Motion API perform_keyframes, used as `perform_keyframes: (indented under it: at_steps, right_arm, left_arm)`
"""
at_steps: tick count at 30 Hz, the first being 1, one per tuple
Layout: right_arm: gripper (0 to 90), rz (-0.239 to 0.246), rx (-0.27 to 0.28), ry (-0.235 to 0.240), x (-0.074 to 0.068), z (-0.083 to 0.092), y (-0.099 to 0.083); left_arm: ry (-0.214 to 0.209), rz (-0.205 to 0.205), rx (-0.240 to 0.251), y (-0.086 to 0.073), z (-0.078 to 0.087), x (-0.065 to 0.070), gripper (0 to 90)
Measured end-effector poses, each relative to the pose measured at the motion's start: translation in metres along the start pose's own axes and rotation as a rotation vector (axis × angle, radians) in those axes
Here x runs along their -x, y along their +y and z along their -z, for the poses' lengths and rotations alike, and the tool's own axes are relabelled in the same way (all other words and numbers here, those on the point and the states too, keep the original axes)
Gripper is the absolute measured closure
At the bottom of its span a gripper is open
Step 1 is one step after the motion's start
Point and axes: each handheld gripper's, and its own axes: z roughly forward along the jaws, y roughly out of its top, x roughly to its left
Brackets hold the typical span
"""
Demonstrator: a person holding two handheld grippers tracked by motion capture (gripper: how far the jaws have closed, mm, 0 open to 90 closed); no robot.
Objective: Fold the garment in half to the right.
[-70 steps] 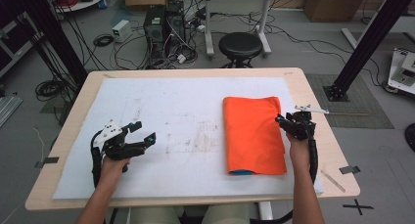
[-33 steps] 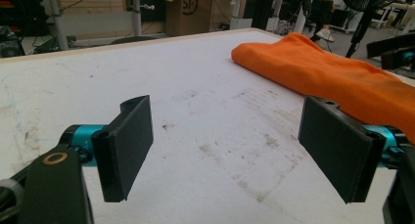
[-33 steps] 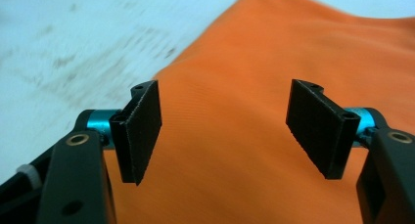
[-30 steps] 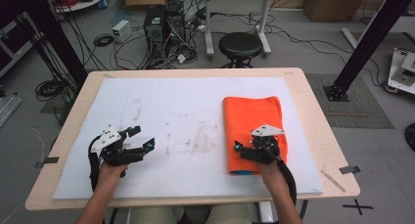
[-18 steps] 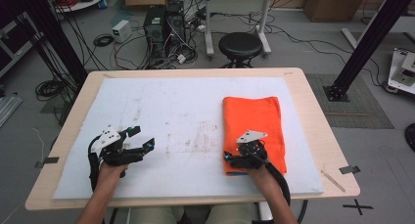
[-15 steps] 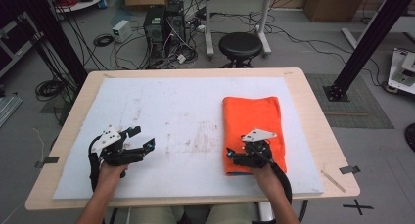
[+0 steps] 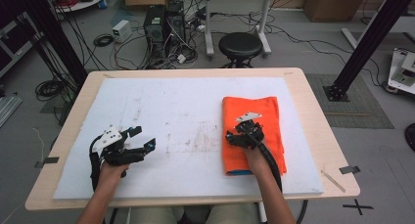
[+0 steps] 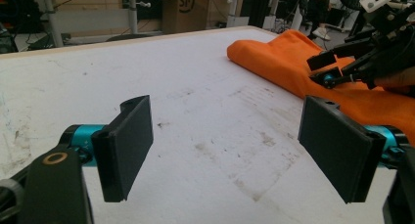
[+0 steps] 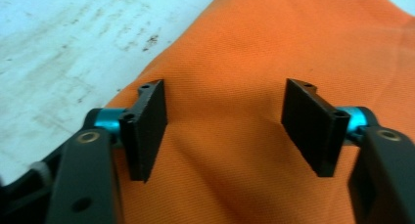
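Your right claw [image 7: 234, 136] hangs over the folded orange cloth's [image 7: 254, 116] left edge, jaws closing yet gripping nothing. Your left claw [image 7: 143, 138], gaping and empty, waits well left of the cloth. Handling barely begun.

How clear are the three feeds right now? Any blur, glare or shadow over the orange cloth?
High view: even light, no glare, orange cloth sharp enough. Left gripper view: left gripper crisp, cloth behind slightly soft. Right gripper view: right gripper and the weave readable, white mat a bit washed out.
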Motion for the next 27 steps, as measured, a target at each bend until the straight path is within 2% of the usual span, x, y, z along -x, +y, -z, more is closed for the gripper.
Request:
perform_keyframes:
  at_steps: [4, 6, 8, 10, 12, 16, 18, 22, 24, 27]
  right_arm:
    - [33.8, -0.02, 0.001, 0.044, 0.005, 0.004, -0.004]
    - [29.7, -0.028, 0.036, 0.061, 0.01, 0.014, -0.006]
    - [29.6, -0.067, 0.104, 0.067, 0.018, 0.03, -0.012]
    - [29.6, -0.102, 0.151, 0.048, 0.03, 0.048, -0.023]
    - [29.9, -0.115, 0.165, 0.019, 0.04, 0.061, -0.034]
    - [41.6, -0.132, 0.138, -0.033, 0.057, 0.083, -0.059]
    - [49.1, -0.157, 0.113, -0.065, 0.062, 0.093, -0.076]
    - [58.4, -0.167, 0.054, -0.083, 0.063, 0.099, -0.096]
    - [59.0, -0.168, 0.029, -0.091, 0.061, 0.1, -0.102]
    - [65.2, -0.161, -0.012, -0.089, 0.057, 0.099, -0.109]
  left_arm:
    - [-0.003, -0.005, 0.0, 0.0, 0.0, 0.003, 20.7]
    - [-0.003, -0.007, 0.004, 0.001, 0.001, 0.003, 20.8]
    - [-0.001, -0.008, 0.0, 0.001, 0.002, 0.002, 20.8]
    - [0.001, -0.006, -0.004, 0.0, 0.002, 0.001, 20.7]
    - [0.005, -0.002, 0.001, 0.0, 0.003, 0.001, 20.8]
    - [0.008, -0.006, 0.007, 0.002, 0.004, 0.0, 20.8]
    - [0.008, -0.003, 0.012, 0.002, 0.005, 0.0, 20.7]
    - [0.007, -0.002, 0.011, 0.002, 0.004, 0.001, 20.8]
    - [0.004, -0.004, 0.01, 0.002, 0.003, 0.001, 20.8]
    - [0.0, -0.001, 0.01, 0.002, 0.001, 0.002, 20.8]
